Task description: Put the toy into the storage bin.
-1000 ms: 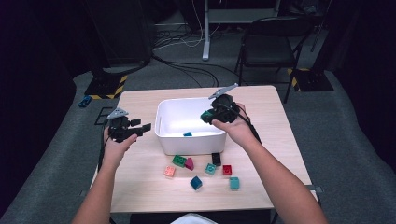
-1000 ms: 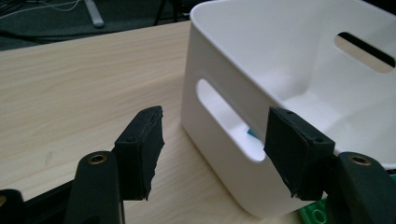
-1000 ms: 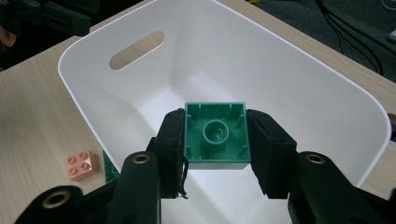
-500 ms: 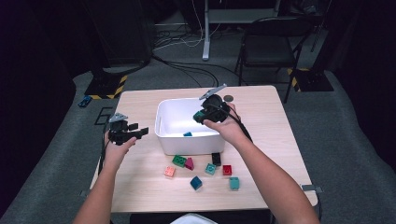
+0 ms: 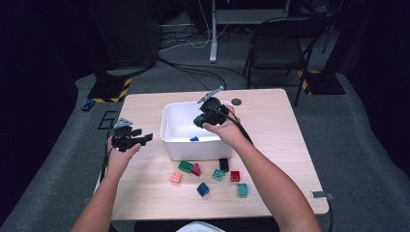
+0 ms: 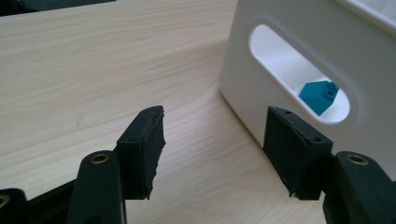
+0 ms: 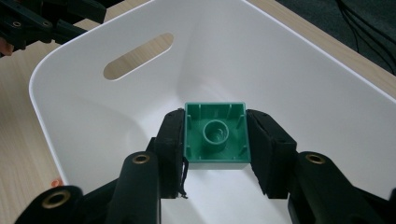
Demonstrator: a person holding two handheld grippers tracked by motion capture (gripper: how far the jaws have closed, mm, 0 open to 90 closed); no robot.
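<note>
We have the right claw [image 7: 215,154] clenched on a green block [image 7: 215,133], its pads pressing the block's two sides so the hollow underside faces the camera; in the high view this claw [image 5: 200,119] sits at the centre of the frame, over the white bin [image 5: 170,126]. We judge the block is held above the bin's open interior so that it will fall inside once let go, next to the blue block [image 5: 194,138] already lying on the bin's floor. Our left claw [image 6: 212,149] stands released with nothing between its pads, low over the counter [image 6: 93,70] just beside the bin's end wall, where the blue block [image 6: 318,95] shows through the handle slot; we take it that this hand waits there, perhaps to steady the bin. The other blocks [image 5: 208,175] lie scattered on the counter below the bin in the high view, not yet collected.
</note>
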